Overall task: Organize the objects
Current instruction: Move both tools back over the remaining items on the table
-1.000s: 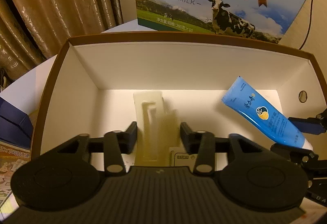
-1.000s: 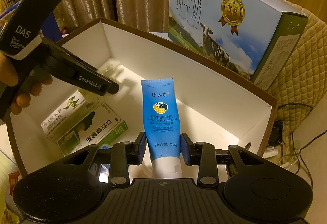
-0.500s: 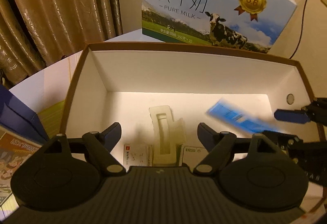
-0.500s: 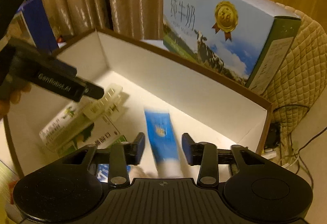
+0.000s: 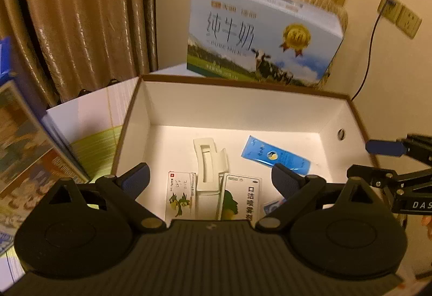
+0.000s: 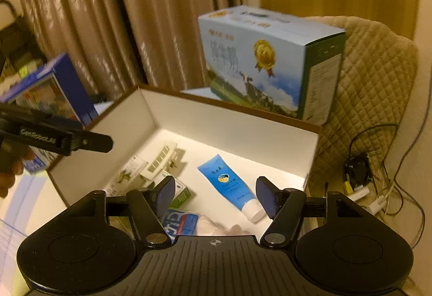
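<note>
Tube [image 6: 229, 182] flat in box [image 5: 232, 104], beside cartons [image 5: 241, 197], milk case [image 5: 259, 36] behind; both tools [image 5: 210, 177] [image 6: 214, 193] wide, empty

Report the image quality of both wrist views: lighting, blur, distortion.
Left wrist view: warm yellow indoor light, motion blur on the milk carton, fisheye bending of the open box rim, dark vignette corners. Right wrist view: same amber cast, smeared curtains and carton print, the box floor brightly lit around the blue tube, which stays fairly sharp.

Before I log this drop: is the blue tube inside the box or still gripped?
Inside. The blue tube lies flat on the floor of the open box, with the right gripper jaws spread above it, touching nothing.
</note>
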### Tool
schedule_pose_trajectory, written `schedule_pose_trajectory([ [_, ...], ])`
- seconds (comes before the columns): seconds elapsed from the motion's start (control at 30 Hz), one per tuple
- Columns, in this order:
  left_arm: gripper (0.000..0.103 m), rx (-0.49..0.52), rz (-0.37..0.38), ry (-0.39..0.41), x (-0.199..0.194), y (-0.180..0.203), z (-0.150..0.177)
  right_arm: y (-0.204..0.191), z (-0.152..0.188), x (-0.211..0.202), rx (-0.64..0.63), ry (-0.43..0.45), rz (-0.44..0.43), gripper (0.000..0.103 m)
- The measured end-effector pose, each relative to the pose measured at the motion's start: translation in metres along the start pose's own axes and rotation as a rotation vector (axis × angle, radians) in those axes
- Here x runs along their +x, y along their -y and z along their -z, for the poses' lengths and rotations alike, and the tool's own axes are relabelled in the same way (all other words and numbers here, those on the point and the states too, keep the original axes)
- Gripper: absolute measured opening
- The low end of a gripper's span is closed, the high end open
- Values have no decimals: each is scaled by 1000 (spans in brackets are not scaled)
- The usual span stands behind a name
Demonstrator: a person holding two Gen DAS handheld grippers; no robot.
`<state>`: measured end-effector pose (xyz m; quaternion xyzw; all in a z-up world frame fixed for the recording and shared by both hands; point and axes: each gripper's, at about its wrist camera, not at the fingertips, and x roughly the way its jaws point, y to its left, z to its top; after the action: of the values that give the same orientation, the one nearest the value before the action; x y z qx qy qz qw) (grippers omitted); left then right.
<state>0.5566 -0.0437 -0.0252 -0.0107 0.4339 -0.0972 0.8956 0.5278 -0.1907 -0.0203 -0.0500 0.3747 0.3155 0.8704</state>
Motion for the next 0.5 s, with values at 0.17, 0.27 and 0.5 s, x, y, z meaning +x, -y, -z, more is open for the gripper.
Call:
schedule_pose_trajectory([
  [0.17,98,-31,-7,46,-36,0,12,-4,11,-32,61,37,-1,74],
  [0.27,99,-31,-15,58,-56,1,23,-7,18,-49,87,49,0,76],
  [0.5,99,-89,-19,77,-99,-6,58,-21,42,-81,141,50,-14,78],
])
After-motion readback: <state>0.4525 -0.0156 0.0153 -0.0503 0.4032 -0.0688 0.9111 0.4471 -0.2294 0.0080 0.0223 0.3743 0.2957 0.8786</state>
